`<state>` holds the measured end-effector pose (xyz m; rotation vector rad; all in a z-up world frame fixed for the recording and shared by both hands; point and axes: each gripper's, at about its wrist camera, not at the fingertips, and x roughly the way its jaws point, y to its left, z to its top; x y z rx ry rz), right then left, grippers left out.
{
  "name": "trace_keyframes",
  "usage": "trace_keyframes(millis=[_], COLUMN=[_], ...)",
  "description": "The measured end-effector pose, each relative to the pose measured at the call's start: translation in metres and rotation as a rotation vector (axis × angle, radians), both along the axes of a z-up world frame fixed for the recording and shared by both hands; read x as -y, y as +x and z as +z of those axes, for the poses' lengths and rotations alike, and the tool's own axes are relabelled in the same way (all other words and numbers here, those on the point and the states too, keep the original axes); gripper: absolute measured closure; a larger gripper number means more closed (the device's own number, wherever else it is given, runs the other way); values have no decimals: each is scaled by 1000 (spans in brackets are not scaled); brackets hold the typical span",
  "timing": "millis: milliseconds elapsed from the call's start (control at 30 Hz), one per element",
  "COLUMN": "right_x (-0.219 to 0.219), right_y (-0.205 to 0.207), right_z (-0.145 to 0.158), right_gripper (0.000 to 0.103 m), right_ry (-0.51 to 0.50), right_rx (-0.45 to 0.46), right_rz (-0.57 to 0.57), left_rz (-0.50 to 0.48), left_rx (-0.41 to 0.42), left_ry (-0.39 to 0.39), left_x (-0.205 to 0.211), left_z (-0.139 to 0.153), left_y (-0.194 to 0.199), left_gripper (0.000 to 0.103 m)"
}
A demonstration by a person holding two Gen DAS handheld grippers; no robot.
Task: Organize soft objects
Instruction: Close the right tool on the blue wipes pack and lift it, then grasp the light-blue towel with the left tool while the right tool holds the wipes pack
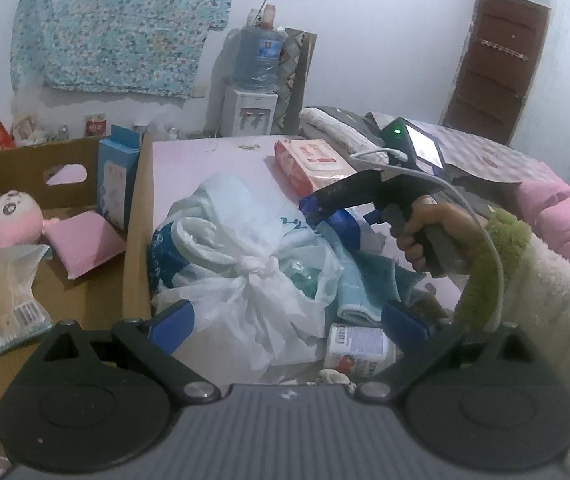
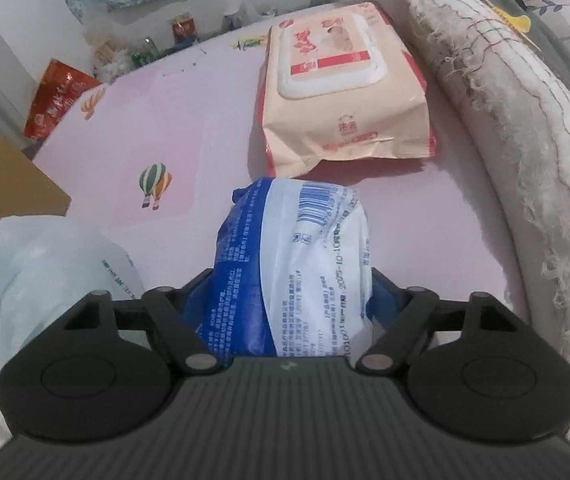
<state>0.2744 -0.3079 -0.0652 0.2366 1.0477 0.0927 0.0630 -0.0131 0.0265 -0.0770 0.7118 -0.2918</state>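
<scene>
Between the right gripper (image 2: 291, 304)'s blue fingers (image 2: 385, 300) sits a blue-and-white packet (image 2: 285, 264), and both fingers are right up against its sides, clamped on it. That packet rests on the pink surface (image 2: 157, 128), with a peach pack of wet wipes (image 2: 341, 96) lying just beyond it, far side. A frayed white quilt edge (image 2: 525, 128) curves down the right.

Over on the other camera, the left gripper (image 1: 285, 322) has its fingers (image 1: 405, 326) spread wide apart, nothing gripped. A knotted white plastic bag (image 1: 253, 256) lies between and just past them, and whether the left finger touches it I cannot tell. A small white-and-red packet (image 1: 359, 348) lies near the right finger, and a folded light blue cloth (image 1: 369, 284) lies just behind it.

Further right, a hand (image 1: 429, 236) in a fluffy white sleeve (image 1: 557, 300) with a green cuff holds the other gripper's handle, pointing down into the pile.

At left stands an open cardboard box (image 1: 137, 216). Inside it: a pink plush doll (image 1: 15, 218), a pink pad (image 1: 81, 240), a clear packet with a barcode (image 1: 13, 300) and an upright blue box (image 1: 115, 184).
</scene>
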Motion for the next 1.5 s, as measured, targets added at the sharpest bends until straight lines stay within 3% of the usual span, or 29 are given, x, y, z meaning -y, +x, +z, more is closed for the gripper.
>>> trace_keyframes(millis=[100,233,333,600,767,867,1033,1367,1500], right_x=[13,45,61,98,100,91,77,77,81], right_y=[-6,-23,-48,-150,-225,-259,-295,-313,-317], right_z=[3,10,25,79,84,73,54,28,25], right_gripper=[34,36,36,36,36,36,36,36,35], right_ry=[55,207,249,347,404,398,293,303,324], right_rx=[9,37,85,218,256,246,238,237,253], right_rz=[-30,-108,-133,-154,-156,-154,-169,-180,-191], left_rz=[5,-5,-25,-103,-137,-162,-194,-170,-148], left_rx=[5,6,-5,-35,-47,-63,-141,-228,-241], left_ry=[-4,-1,-14,-41,-38,-14,45,192,237], left_x=[-2,1,4,25,43,56,81,115,122], left_z=[-1,-4,-8,-20,-22,-23,-30,-56,-63], left_y=[-2,-3,-4,1,16,30,60,96,104], left_gripper=[2,2,2,2,7,12,34,44,70])
